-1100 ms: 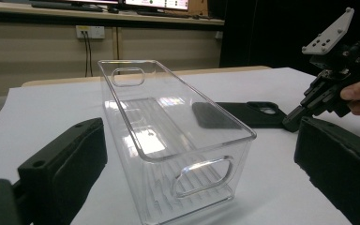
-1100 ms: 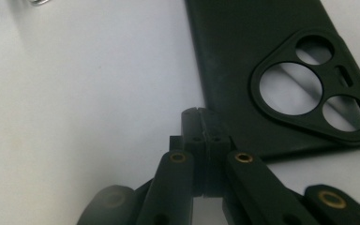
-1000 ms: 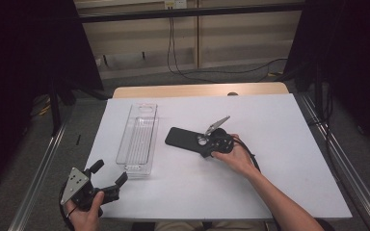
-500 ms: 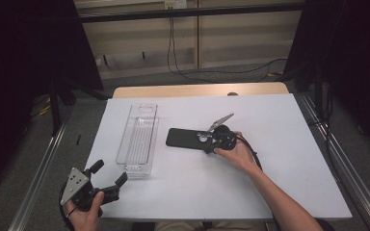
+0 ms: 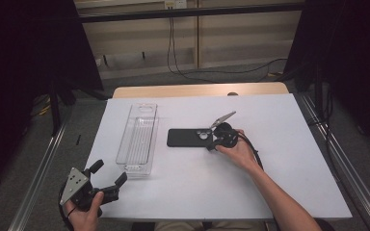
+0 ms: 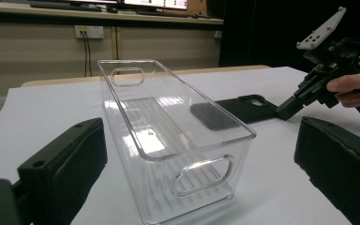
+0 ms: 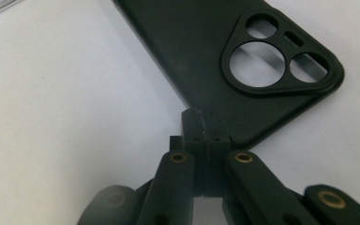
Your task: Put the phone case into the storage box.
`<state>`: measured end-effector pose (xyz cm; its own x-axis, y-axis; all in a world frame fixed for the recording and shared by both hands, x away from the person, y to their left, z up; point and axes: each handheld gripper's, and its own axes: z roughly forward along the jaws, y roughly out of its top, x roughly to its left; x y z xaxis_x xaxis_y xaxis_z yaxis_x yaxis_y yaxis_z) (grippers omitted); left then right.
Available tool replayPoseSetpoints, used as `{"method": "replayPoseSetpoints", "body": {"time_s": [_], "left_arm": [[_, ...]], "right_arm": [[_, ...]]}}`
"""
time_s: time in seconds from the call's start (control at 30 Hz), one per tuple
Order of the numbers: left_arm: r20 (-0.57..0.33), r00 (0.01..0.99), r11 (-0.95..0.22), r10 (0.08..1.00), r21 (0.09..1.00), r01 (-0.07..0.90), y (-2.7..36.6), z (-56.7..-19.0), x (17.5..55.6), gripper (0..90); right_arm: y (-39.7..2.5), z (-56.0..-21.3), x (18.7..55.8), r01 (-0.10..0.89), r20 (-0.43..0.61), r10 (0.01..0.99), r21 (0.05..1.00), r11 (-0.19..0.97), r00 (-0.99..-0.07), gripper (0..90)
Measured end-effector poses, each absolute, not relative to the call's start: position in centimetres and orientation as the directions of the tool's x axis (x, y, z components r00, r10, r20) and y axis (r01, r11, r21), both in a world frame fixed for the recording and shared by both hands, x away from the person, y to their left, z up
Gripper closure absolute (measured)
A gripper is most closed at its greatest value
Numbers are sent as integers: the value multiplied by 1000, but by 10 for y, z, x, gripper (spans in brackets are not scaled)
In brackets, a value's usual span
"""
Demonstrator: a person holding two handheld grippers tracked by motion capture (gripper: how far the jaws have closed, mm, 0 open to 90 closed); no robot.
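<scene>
A black phone case (image 5: 187,137) lies flat mid-table with its camera cut-outs (image 7: 262,56) facing up. My right gripper (image 5: 211,141) is shut, and its tips touch the case's near edge (image 7: 205,124) beside the cut-outs. The same gripper (image 6: 283,111) is seen from the left gripper view at the case's (image 6: 243,108) end. A long clear plastic bin (image 5: 137,139) stands empty to the left of the case. My left gripper (image 5: 109,172) is held open at the table's front left corner, pointing at the bin's (image 6: 168,136) short end with nothing between its jaws.
The white table top (image 5: 279,183) ends at a wooden strip (image 5: 197,90) along the far side. Metal rails (image 5: 337,159) run along both sides of the table. Cables (image 5: 250,70) lie on the floor beyond it.
My right gripper shifted slightly right and away, and the phone case turned from a slight tilt to lie square with the table. The left gripper stayed put.
</scene>
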<state>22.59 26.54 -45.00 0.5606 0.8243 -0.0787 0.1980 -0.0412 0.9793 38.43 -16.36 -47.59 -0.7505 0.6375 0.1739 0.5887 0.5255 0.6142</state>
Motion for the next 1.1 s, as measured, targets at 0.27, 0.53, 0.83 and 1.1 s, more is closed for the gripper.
{"method": "replayPoseSetpoints", "body": {"time_s": [0.27,0.53,0.83,1.1], "left_arm": [[-83,565,-39,821,979,200,265,-451,227,28],[-83,569,-38,818,979,198,265,-451,227,28],[-74,571,-50,818,979,199,265,-451,226,28],[-82,576,-43,813,979,201,266,-451,226,28]], "right_arm": [[-147,-459,386,559,177,619,660,502,-765,900],[-125,-447,400,546,182,617,692,472,-765,900],[-100,-440,424,551,174,636,695,461,-752,900],[-80,-443,448,547,122,653,671,500,-747,900]]}}
